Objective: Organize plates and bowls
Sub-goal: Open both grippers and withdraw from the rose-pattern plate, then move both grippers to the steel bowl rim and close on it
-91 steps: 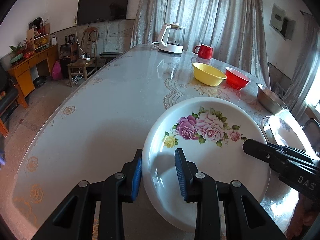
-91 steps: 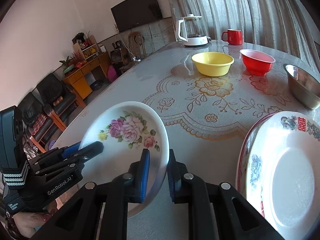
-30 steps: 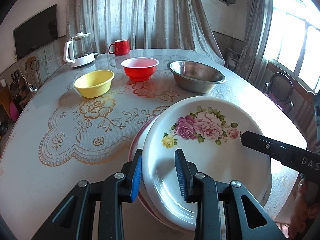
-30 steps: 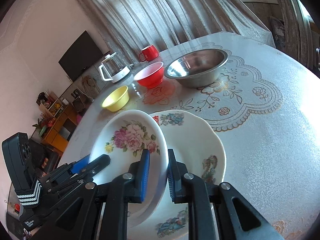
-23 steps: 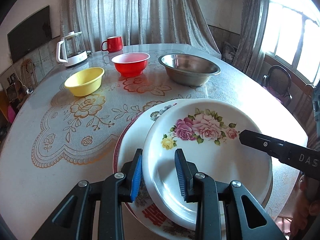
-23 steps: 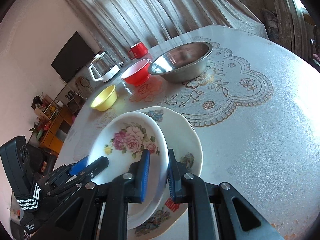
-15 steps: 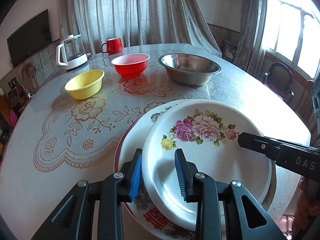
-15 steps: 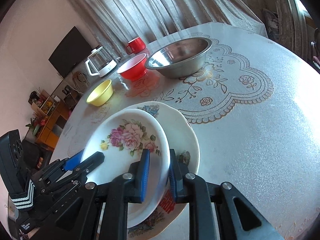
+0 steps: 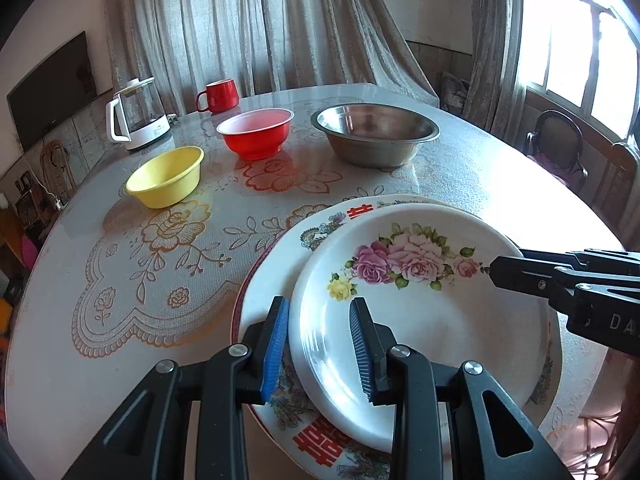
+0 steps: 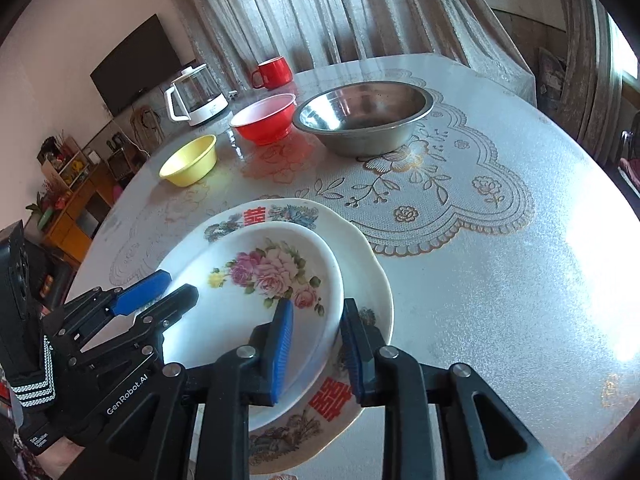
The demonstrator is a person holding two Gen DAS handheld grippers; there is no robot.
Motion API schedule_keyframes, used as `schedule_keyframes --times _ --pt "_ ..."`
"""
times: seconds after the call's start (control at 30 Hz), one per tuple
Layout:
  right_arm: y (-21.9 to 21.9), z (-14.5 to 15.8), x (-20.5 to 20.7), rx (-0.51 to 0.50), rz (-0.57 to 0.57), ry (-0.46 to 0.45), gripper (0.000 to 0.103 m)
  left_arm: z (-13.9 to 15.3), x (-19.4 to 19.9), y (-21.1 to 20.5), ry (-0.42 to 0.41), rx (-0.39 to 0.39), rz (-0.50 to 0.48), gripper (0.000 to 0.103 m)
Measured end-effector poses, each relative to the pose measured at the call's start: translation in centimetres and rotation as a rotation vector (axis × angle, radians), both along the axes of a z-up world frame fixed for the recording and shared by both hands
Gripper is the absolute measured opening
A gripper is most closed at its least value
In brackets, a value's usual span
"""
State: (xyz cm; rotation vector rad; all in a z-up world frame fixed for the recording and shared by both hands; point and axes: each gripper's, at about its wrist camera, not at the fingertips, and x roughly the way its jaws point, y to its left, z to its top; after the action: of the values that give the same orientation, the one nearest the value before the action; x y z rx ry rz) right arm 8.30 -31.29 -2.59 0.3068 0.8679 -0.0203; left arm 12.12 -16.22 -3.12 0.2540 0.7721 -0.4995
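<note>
Both tongs straddled opposite edges of the white round plate with pink roses (image 9: pixel 420 292): the left gripper (image 9: pixel 318 344) had one blue-padded finger (image 9: pixel 276 344) outside the rim and the other inside over the plate's well, both looking a little clear of the china, so the jaws stood open around the rim; the right gripper (image 10: pixel 316 346) sat over the far edge, its jaws opening, the rim between its pads but no longer pinched. That rose plate lay on top of a larger scalloped white plate with red characters and a coloured border (image 9: pixel 272 276), shifted toward its right side, and both rested on the round table with a gold-patterned lace cover (image 9: pixel 120 280). Counted: two plates, stacked, and three bowls standing apart in a loose row farther back, namely a small yellow plastic bowl (image 9: pixel 165 176), a red plastic bowl (image 9: pixel 255 132) and a wide stainless steel bowl (image 9: pixel 374 132). Behind them stood one red mug (image 9: pixel 218 95) and one glass kettle with a white base and handle (image 9: pixel 138 118). Grey curtains (image 9: pixel 260 28) hung beyond the table, a dark flat screen (image 10: pixel 138 64) was mounted on the wall, and a wooden cabinet (image 10: pixel 68 204) stood at the side. Nothing lay between the stacked plates and the bowls except bare tablecloth
</note>
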Motion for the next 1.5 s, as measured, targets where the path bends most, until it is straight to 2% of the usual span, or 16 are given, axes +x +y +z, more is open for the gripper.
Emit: schedule_keyframes --times 0.47,0.53,0.6,0.73,0.8,0.93,1.07,1.3,1.5 --pt "0.4 -0.1 0.0 -0.059 -0.002 -0.005 0.025 0.4 -0.1 1.6 0.041 -0.074 0.0 0.034" --pt "0.2 -0.1 -0.1 -0.045 -0.005 -0.006 0.025 0.6 -0.3 1.8 0.043 -0.081 0.003 0.038" --pt "0.0 0.0 -0.4 -0.026 -0.01 -0.014 0.025 0.8 -0.5 1.9 0.045 -0.093 0.002 0.051" --pt "0.3 0.2 -0.7 -0.014 -0.001 -0.037 0.026 1.3 -0.9 2.1 0.042 -0.119 -0.007 0.062" --pt "0.5 0.2 -0.8 -0.014 0.004 -0.039 0.03 1.5 -1.1 2.2 0.041 -0.128 -0.007 0.071" --pt "0.6 0.2 -0.8 -0.003 0.003 -0.042 0.031 1.9 -1.4 2.8 0.043 -0.154 0.001 0.077" --pt "0.5 0.2 -0.9 0.006 -0.001 -0.041 0.031 2.2 -1.7 3.7 0.036 -0.176 0.025 0.092" --pt "0.5 0.4 -1.3 0.029 0.005 -0.054 0.031 2.8 -1.6 5.5 0.031 -0.197 0.079 0.099" --pt "1.0 1.3 -1.3 0.017 0.019 -0.076 0.031 2.8 -1.1 6.5 0.05 -0.202 0.123 0.101"
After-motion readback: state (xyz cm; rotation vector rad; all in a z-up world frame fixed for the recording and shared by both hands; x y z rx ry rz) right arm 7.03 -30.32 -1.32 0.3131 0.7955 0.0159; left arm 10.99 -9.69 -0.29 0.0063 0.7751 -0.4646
